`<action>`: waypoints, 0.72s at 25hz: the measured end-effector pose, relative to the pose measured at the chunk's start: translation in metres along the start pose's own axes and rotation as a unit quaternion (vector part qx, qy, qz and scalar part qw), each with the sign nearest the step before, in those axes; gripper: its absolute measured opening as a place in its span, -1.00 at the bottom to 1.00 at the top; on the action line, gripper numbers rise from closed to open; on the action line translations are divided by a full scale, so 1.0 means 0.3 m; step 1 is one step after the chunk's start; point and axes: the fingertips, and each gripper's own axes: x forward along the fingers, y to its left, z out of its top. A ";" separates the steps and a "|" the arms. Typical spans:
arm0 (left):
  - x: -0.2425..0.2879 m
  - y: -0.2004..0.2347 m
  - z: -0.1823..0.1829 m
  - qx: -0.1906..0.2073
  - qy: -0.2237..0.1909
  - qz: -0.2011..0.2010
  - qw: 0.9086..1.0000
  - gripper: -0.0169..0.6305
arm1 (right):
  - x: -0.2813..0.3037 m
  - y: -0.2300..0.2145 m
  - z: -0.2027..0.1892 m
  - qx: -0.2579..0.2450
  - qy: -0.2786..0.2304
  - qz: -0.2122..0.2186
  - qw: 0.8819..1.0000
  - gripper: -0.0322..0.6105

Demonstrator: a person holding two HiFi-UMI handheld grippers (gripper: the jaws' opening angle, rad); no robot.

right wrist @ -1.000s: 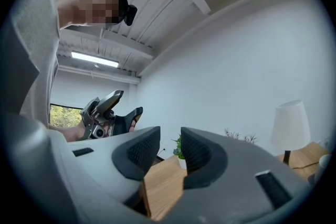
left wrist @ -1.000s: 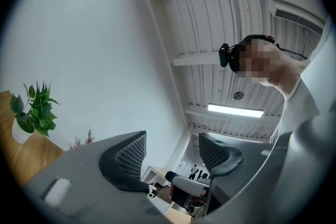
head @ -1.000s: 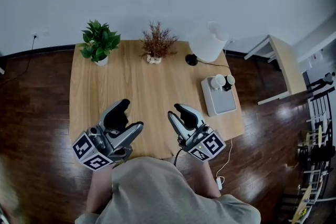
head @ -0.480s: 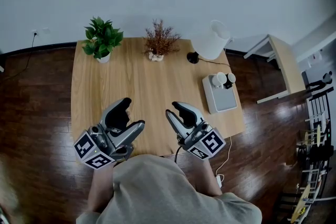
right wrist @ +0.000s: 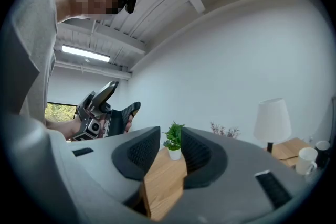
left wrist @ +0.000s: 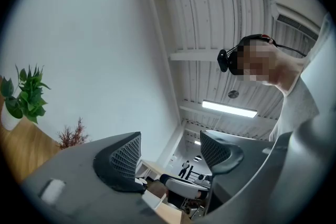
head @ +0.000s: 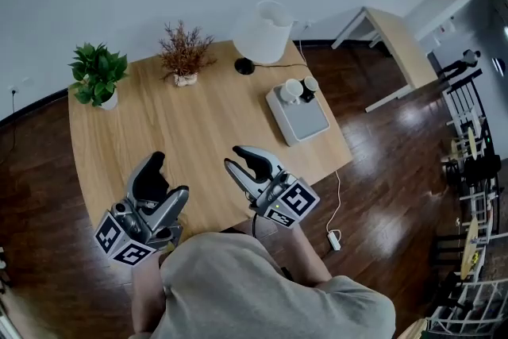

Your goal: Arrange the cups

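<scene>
Two cups stand at the far end of a grey tray point(head: 307, 120) on the right of the wooden table point(head: 198, 131): a white cup point(head: 292, 90) and a smaller, darker-topped one point(head: 310, 83). In the right gripper view the white cup point(right wrist: 304, 160) shows at the far right edge. My left gripper point(head: 168, 180) hovers over the table's near edge, tilted upward, open and empty point(left wrist: 170, 157). My right gripper point(head: 240, 163) is held level beside it, jaws partly apart with nothing between them point(right wrist: 170, 152). Both are well short of the cups.
A green potted plant point(head: 98, 74), a dried plant point(head: 184, 52) and a white lamp point(head: 262, 32) line the table's far edge. A lamp cord runs off the table to the floor on the right. A second light table point(head: 393, 44) stands beyond.
The head view has swung, so the table and its things sit further left and turned. Both grippers have dropped slightly toward the near edge. Their jaws stand as before.
</scene>
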 end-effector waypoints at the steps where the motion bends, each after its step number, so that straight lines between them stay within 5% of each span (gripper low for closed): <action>1: 0.025 -0.004 -0.020 -0.002 0.008 -0.006 1.000 0.10 | -0.023 -0.030 -0.009 0.002 0.000 -0.012 1.000 -0.54; 8: 0.175 -0.055 -0.184 -0.022 0.064 -0.047 0.997 0.10 | -0.238 -0.263 -0.073 0.031 -0.003 -0.112 0.993 -0.54; 15: 0.231 -0.078 -0.272 -0.030 0.091 -0.055 0.994 0.10 | -0.592 -0.554 -0.043 0.065 -0.050 -0.263 0.961 -0.54; 18: 0.257 -0.085 -0.280 -0.030 0.092 -0.060 0.994 0.10 | -0.674 -0.598 0.020 0.050 -0.069 -0.289 0.954 -0.55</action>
